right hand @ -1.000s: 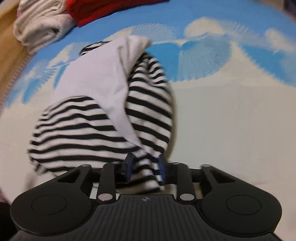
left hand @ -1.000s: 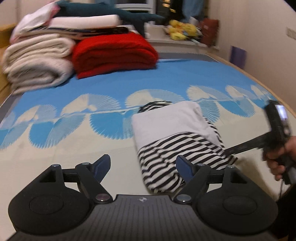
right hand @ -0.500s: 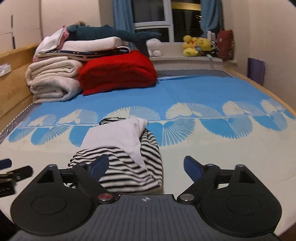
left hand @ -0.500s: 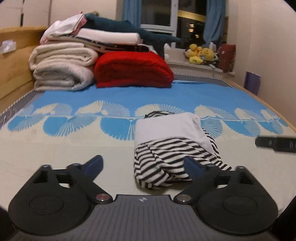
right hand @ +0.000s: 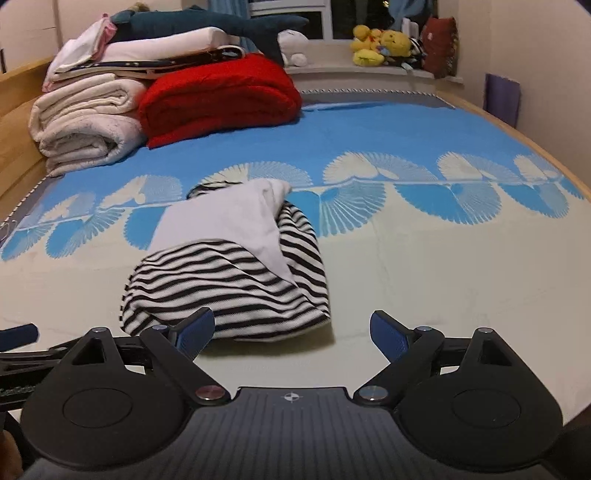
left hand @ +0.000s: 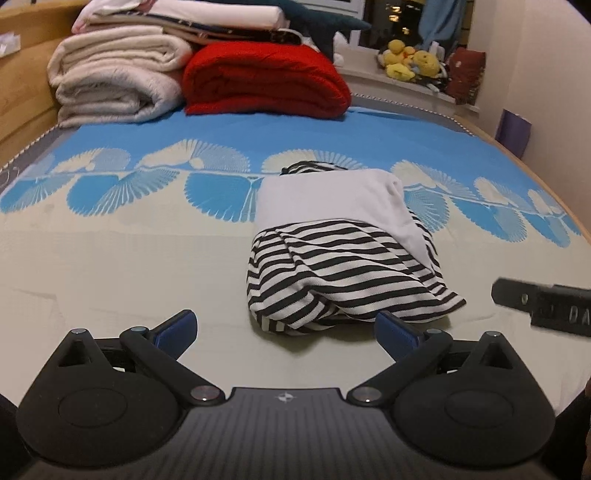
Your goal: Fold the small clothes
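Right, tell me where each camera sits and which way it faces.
Left wrist: sits on the left gripper, looking down the bed at the striped garment; its own open fingers show, plus the right gripper's tip.
Right wrist: sits on the right gripper, facing the same way; open fingers show, and the left gripper at the left edge.
Shared: the garment, red blanket, bed.

- right claw (left hand: 546,306) cut off by right edge in left view, blurred
- folded pile (left hand: 177,18) far left cropped at top
- striped garment (right hand: 229,288) near edge hidden behind a claw finger (right hand: 194,328)
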Demonstrator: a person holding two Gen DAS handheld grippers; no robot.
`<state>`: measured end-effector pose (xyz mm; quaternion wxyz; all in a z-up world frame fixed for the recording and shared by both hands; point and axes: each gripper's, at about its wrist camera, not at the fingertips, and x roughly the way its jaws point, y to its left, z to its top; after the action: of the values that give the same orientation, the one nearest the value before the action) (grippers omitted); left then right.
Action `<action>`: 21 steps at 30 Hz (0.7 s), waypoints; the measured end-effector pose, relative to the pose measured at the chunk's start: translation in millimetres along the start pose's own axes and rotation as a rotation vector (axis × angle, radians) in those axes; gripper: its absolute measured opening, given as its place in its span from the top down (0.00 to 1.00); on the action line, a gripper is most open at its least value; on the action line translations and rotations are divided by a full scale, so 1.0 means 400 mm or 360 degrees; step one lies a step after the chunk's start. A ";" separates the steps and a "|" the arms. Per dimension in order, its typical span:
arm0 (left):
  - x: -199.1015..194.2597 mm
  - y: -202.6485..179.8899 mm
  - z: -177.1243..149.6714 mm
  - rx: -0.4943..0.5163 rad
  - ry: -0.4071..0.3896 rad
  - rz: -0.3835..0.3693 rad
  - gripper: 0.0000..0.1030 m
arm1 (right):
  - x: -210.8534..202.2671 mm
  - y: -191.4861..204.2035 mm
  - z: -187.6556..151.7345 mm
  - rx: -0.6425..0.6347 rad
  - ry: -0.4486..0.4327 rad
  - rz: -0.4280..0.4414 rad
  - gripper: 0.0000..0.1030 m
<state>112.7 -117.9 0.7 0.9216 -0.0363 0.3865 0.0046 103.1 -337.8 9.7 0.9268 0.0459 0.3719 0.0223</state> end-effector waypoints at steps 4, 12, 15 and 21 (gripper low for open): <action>0.017 0.003 0.009 -0.0034 0.0018 0.0021 0.01 | 0.034 0.008 -0.017 -0.0085 0.0056 -0.0040 0.12; 0.033 -0.013 0.012 -0.0013 0.0035 0.0011 0.01 | 0.044 0.021 -0.002 -0.0089 0.0020 0.0026 0.11; 0.036 -0.017 0.011 -0.0010 0.0042 -0.0004 0.01 | 0.042 0.035 -0.001 -0.0132 0.0007 0.0044 0.11; 0.048 -0.023 0.012 -0.0011 0.0061 0.0013 0.01 | 0.043 0.062 -0.007 -0.0242 -0.0026 0.0026 0.11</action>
<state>129.7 -127.1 -8.9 0.9139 -0.0380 0.4041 0.0091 113.4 -311.7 -1.5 0.9304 -0.0215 0.3613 0.0578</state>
